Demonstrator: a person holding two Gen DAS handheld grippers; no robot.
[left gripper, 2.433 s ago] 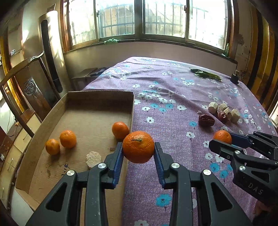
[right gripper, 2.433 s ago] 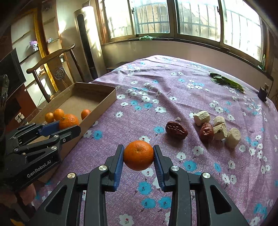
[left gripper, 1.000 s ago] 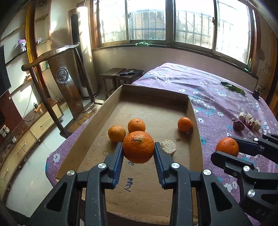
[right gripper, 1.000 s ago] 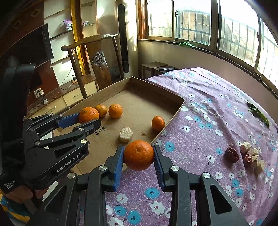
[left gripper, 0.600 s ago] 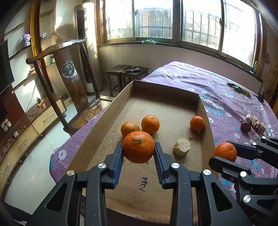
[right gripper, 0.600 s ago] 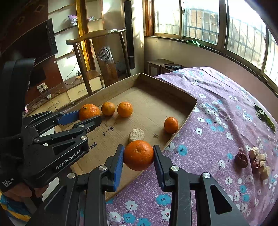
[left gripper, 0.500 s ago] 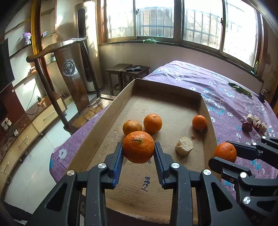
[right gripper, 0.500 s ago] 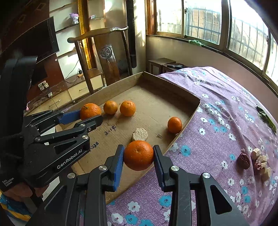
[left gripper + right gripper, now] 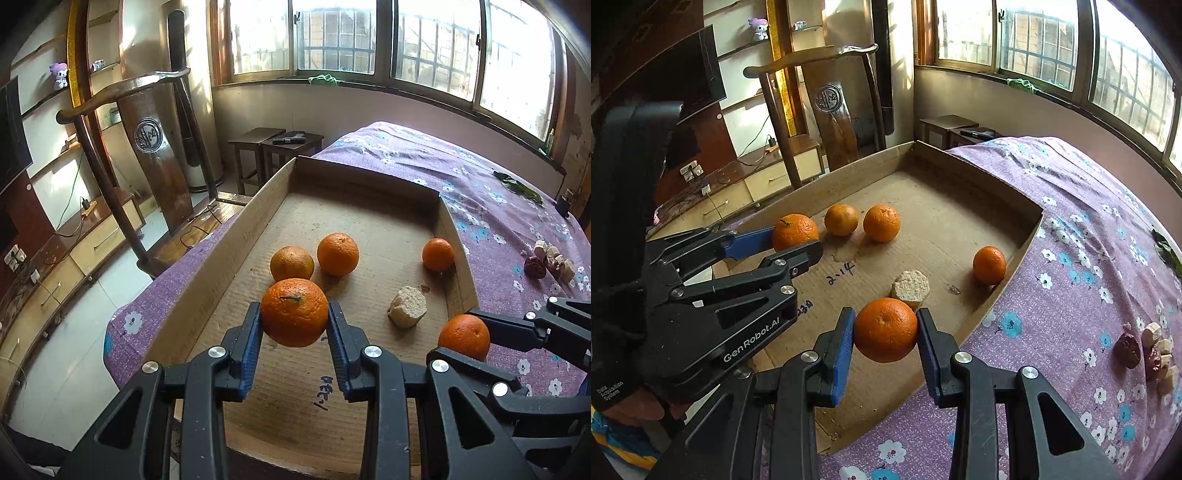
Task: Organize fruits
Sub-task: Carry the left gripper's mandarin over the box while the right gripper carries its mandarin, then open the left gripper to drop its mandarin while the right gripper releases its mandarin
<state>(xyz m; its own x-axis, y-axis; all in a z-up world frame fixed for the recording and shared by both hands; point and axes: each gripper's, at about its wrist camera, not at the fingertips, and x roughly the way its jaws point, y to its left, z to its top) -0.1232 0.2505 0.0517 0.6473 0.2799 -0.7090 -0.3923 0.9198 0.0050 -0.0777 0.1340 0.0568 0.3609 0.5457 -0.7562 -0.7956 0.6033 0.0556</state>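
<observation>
My left gripper (image 9: 294, 330) is shut on an orange (image 9: 294, 312) and holds it above the near part of the cardboard tray (image 9: 240, 236). My right gripper (image 9: 886, 345) is shut on a second orange (image 9: 886, 329) above the tray's near right side (image 9: 988, 310). Each gripper shows in the other's view, the left one (image 9: 798, 240) and the right one (image 9: 463, 341). Three oranges lie in the tray: two side by side (image 9: 291, 263) (image 9: 338, 254) and one by the right wall (image 9: 438, 254).
A pale round chunk (image 9: 407, 312) lies in the tray. Red dates and pale chunks (image 9: 550, 258) sit on the purple flowered cloth (image 9: 491, 221) to the right. A wooden chair (image 9: 155, 147) stands left of the table edge. Green leaves (image 9: 519, 188) lie far right.
Both grippers, each still holding its orange, have moved from over the cloth to over the tray and have edged a little further in.
</observation>
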